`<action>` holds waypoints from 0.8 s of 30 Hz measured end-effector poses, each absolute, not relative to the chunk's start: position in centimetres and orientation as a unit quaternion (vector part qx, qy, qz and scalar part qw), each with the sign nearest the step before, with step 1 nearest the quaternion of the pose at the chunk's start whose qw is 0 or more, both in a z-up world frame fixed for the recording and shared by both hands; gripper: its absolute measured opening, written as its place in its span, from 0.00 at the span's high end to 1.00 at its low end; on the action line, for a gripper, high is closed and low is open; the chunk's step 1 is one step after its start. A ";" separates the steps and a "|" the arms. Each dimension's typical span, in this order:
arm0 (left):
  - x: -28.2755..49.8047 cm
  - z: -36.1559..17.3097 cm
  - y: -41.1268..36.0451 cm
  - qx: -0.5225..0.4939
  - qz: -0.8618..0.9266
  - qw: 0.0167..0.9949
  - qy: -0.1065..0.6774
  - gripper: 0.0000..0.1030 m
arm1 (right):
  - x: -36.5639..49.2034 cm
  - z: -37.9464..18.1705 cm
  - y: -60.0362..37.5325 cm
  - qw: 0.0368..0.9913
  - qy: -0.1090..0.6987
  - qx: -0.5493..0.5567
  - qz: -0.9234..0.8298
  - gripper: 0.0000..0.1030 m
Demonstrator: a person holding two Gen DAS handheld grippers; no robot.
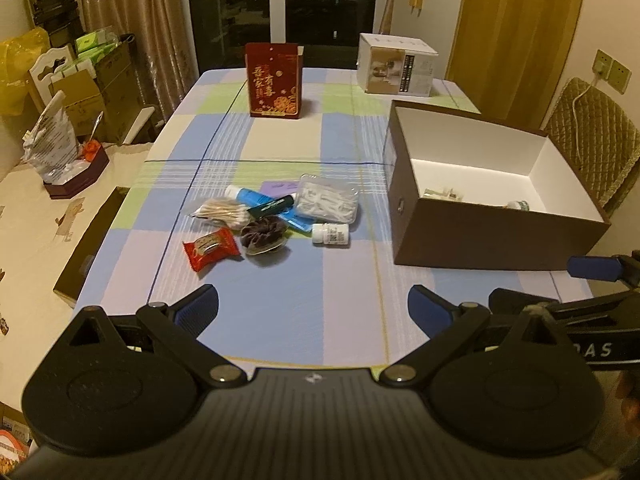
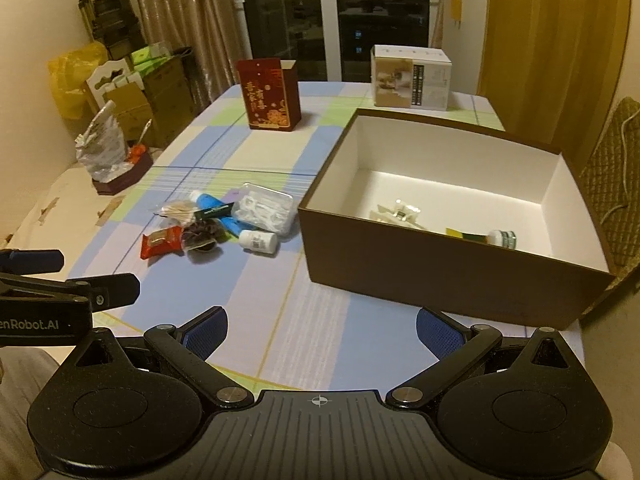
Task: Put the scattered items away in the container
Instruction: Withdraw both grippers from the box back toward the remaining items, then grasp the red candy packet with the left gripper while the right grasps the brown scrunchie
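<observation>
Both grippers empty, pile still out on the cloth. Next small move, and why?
Probably ease the right gripper forward-left toward the small white labelled bottle. It lies on its side at the pile's near edge, closest to the open brown cardboard box, with bare cloth around most of it. The right gripper's jaws stand wide apart, empty. The left gripper is open too.

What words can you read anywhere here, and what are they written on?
"enRobot.AI": on the black left gripper, cut off at the picture's edge.
"DAS": on the black right gripper, also cut off.
Gold Chinese characters: on the dark red paper gift bag, too blurred to read.
Small white pill bottle: label too small.
White printed carton: print too small.
</observation>
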State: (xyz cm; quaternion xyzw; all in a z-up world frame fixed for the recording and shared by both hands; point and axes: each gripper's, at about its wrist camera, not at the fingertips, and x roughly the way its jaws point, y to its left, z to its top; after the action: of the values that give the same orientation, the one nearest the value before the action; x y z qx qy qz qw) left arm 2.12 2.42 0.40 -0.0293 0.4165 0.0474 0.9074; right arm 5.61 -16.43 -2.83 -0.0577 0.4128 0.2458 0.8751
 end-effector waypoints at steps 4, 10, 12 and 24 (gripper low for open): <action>2.2 -0.1 3.5 -0.030 0.057 0.906 0.418 0.03 | 6.2 -3.5 -15.9 0.868 0.422 -0.048 0.258 0.00; 2.5 -1.0 5.2 -0.026 0.072 0.903 0.423 0.03 | 6.9 -5.0 -14.3 0.854 0.439 -0.050 0.274 0.00; 2.7 -1.4 5.8 -0.020 0.075 0.902 0.425 0.03 | 7.2 -5.6 -13.5 0.851 0.443 -0.054 0.277 0.00; 4.5 -3.8 8.9 0.007 0.075 0.894 0.442 0.04 | 10.0 -7.9 -10.0 0.839 0.460 -0.042 0.288 0.00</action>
State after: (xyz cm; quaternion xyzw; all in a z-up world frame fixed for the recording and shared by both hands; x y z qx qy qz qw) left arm 4.51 8.89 -3.81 0.0069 0.4417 0.0749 0.8940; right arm 10.02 -10.03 -7.90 -0.0423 0.4596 0.2876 0.8392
